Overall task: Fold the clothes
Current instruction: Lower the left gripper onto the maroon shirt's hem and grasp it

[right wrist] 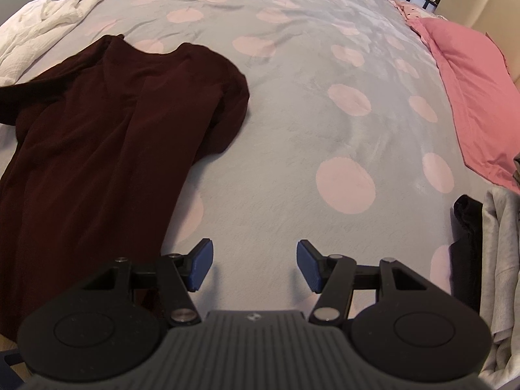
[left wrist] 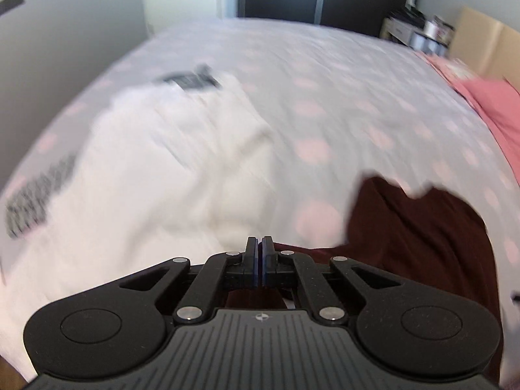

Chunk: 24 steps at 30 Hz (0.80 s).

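Note:
A dark maroon shirt (right wrist: 97, 123) lies spread on the left part of the bed, collar pointing away from me. The left wrist view is blurred by motion. There my left gripper (left wrist: 260, 243) is shut, its blue pads pressed together on an edge of the maroon shirt (left wrist: 416, 237), which runs off to the right and under the fingers. My right gripper (right wrist: 254, 260) stands open over bare bedspread just right of the shirt's lower part, with nothing between its fingers.
A white garment (right wrist: 42, 22) lies crumpled at the far left; the same white garment (left wrist: 146, 178) fills the left view's left side. The grey bedspread (right wrist: 325, 48) has pink dots. A pink pillow (right wrist: 471, 91) and a grey and black clothes pile (right wrist: 497, 260) sit right.

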Tool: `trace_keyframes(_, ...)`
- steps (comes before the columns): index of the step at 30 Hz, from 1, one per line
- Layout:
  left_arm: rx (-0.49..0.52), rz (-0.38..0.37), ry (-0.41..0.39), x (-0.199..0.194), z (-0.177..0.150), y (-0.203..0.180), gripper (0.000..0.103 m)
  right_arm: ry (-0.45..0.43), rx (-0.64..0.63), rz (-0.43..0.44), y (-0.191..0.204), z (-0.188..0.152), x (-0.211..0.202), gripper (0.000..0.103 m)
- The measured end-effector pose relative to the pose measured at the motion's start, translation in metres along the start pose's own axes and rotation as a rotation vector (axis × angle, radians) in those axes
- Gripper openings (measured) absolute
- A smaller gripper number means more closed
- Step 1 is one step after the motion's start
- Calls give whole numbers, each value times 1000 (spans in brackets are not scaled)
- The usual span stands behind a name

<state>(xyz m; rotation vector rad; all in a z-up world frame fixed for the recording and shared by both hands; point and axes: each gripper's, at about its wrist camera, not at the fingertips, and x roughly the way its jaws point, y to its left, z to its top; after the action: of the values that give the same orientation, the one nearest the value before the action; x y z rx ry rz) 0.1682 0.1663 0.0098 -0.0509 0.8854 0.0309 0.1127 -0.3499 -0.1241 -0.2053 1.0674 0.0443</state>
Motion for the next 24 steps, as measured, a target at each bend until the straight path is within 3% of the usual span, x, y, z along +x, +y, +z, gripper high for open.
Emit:
trace_keyframes(6,-67,123,-39,26,49,38,0,-24,54,8,-12,24,5,58)
trace_keyframes(10,-115,117,8,47,54,47,0,-44,133,58,-22,44,15,47)
trace_keyframes(15,-30,15,44,52,44,16,0,-60,197,112,-24,70,37,45)
trace_keyframes(21,96,-147,130,73,14,-43,3,1,327,199,-28,82,65,45)
trace_keyframes(24,191,-187,161,89,-3,-69,20,43,392,245,-29,84,77,46)
